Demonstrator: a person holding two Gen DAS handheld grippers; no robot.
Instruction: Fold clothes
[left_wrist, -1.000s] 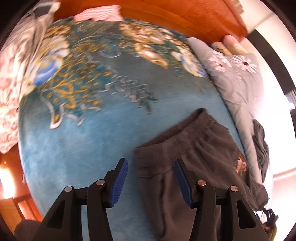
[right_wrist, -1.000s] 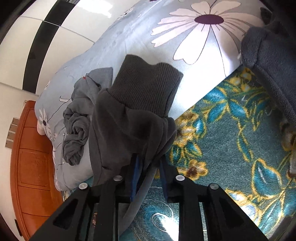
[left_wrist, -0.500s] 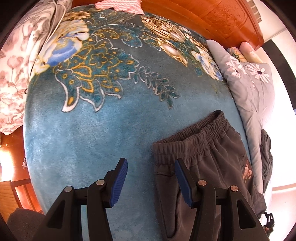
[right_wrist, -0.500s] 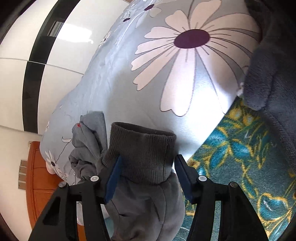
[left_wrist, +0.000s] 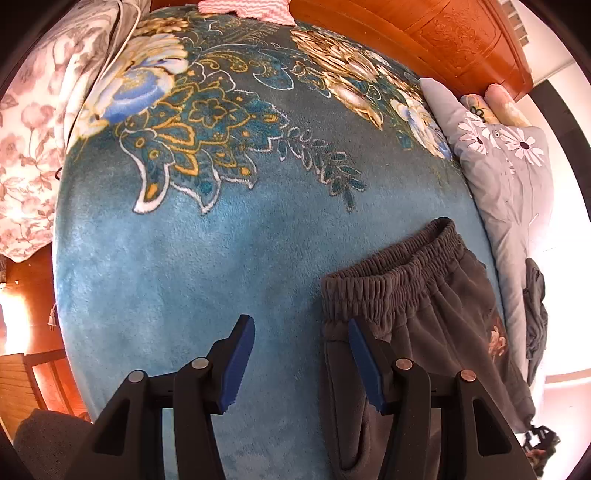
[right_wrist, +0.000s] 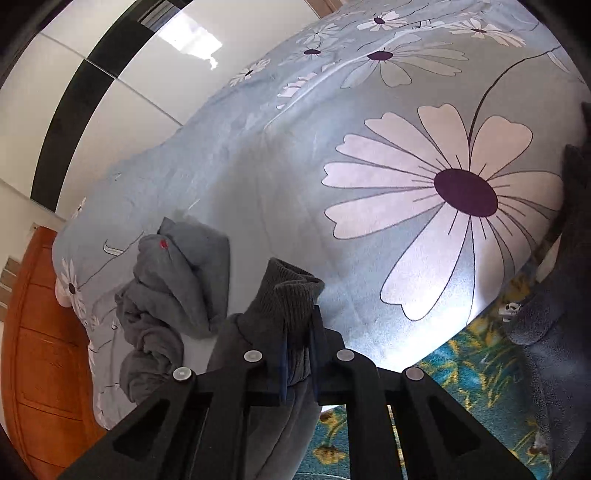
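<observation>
Dark grey sweatpants (left_wrist: 424, 317) lie on the blue floral blanket (left_wrist: 207, 258), elastic waistband toward the middle of the bed. My left gripper (left_wrist: 301, 354) is open just above the blanket, its right blue pad at the waistband's near corner, nothing between the pads. In the right wrist view, my right gripper (right_wrist: 297, 354) is shut on the ribbed ankle cuff (right_wrist: 291, 295) of the sweatpants, with the leg hanging down below the fingers.
A pale blue daisy-print quilt (right_wrist: 332, 166) lies along the bed's right side with a crumpled grey garment (right_wrist: 173, 295) on it. A dark grey fleece item (right_wrist: 561, 332) sits at right. A wooden headboard (left_wrist: 443, 33), a pink cloth (left_wrist: 243, 7) and a floral quilt (left_wrist: 33, 129) border the blanket.
My right gripper opened on the cuff half a second ago and has shut on it again, lifted higher over the quilt. The left gripper stays open; its view shifted slightly toward the headboard.
</observation>
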